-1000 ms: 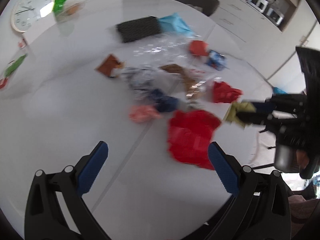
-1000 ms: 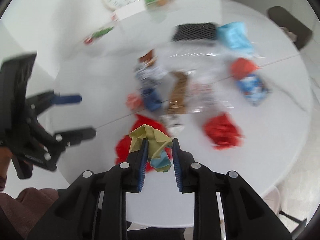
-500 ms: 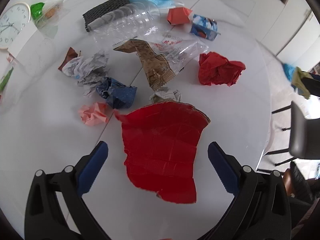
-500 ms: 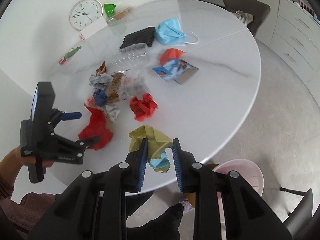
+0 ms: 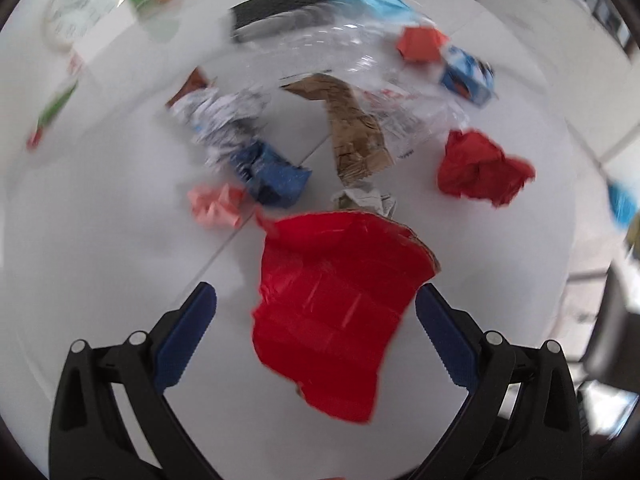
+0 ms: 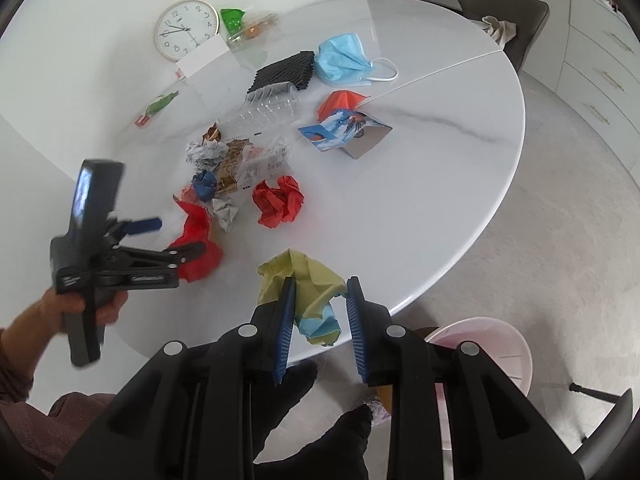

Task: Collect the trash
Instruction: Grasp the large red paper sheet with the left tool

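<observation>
- The right claw [image 6: 320,312] has a crumpled yellow-green and blue paper wad [image 6: 310,292] between its fingers; the wad touches the left blue pad, while a gap shows at the right pad, so in my judgement the hold is loose or just being let go
- That claw hangs past the near edge of the white round bench [image 6: 440,184], with the pink bin [image 6: 508,344] on the floor just below and to its right; it looks placed there so that the wad can drop into the bin
- The left claw [image 5: 316,332] is spread wide and holds nothing; its fingers stand on either side of the flat red sheet [image 5: 340,312], which lies on the bench and looks like the next piece to pick, though the sheet is wider than a wad and may need a pinch at one edge
- The left wrist view is blurred, so whether the pads touch the sheet I cannot tell
- The rest of the trash lies in a loose heap in the middle of the bench: a red paper ball [image 6: 280,200], a blue paper ball [image 6: 205,185], a grey paper ball [image 6: 225,213], a brown wrapper [image 5: 354,132], a clear plastic bottle [image 6: 268,104], a blue face mask [image 6: 342,58] and a picture card [image 6: 344,130]
- A wall clock [image 6: 187,29] lies at the far edge, apart from the heap, and does not look like trash
- Most pieces are not yet collected, so the task seems early
</observation>
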A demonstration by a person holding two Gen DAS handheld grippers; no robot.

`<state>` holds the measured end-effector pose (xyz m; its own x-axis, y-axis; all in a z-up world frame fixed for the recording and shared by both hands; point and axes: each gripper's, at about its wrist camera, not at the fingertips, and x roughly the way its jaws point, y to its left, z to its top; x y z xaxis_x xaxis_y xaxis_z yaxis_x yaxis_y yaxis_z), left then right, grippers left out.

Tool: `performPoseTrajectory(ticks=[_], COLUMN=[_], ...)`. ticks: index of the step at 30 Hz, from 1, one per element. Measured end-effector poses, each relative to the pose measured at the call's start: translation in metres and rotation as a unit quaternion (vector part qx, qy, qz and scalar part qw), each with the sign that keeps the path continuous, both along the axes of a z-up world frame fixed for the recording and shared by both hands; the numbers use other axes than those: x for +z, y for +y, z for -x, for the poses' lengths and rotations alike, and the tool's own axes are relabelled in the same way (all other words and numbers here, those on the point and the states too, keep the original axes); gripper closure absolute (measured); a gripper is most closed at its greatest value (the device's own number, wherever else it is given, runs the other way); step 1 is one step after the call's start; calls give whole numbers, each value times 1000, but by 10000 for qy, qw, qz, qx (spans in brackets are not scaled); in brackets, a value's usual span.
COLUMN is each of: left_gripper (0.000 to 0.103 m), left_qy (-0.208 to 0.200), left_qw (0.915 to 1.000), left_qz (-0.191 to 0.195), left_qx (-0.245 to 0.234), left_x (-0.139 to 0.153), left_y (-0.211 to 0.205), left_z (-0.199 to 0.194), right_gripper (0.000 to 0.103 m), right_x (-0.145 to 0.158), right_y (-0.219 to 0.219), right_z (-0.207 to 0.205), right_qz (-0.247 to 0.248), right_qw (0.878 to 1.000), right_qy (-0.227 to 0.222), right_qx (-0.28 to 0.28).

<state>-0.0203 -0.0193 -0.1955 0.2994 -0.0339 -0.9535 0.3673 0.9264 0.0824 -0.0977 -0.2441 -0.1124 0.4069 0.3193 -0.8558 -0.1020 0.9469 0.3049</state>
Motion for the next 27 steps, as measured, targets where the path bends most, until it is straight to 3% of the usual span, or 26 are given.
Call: performPoseTrajectory(ticks=[3,9,12,18,27], left_gripper=[7,7,7,7,24], left_qy=[46,327,311,225,30], left_qw=[9983,9933,9926,9929,9933], left_qz=[-67,-201,-320,-132,250], left_qx=[-580,-1087,-1129,-1158,-1126], left_x=[-2,-19,-24,-24,-11], left_y=[-8,-22,-26,-27,-8], left_z=[-1,-6,-7,-16,-24], right_gripper=[76,76,76,76,75], right_x=[0,-1,-2,-4,0], right_y=[-9,-20,-21,-17,-14], right_z=[3,10,12,13,11], right_qz=[63,61,20,-18,6], right_qw=[10000,9997,9993,9985,9968], right_qy=[6,-10,0,29,-35], right_qx=[15,-230,-374,-552,-798])
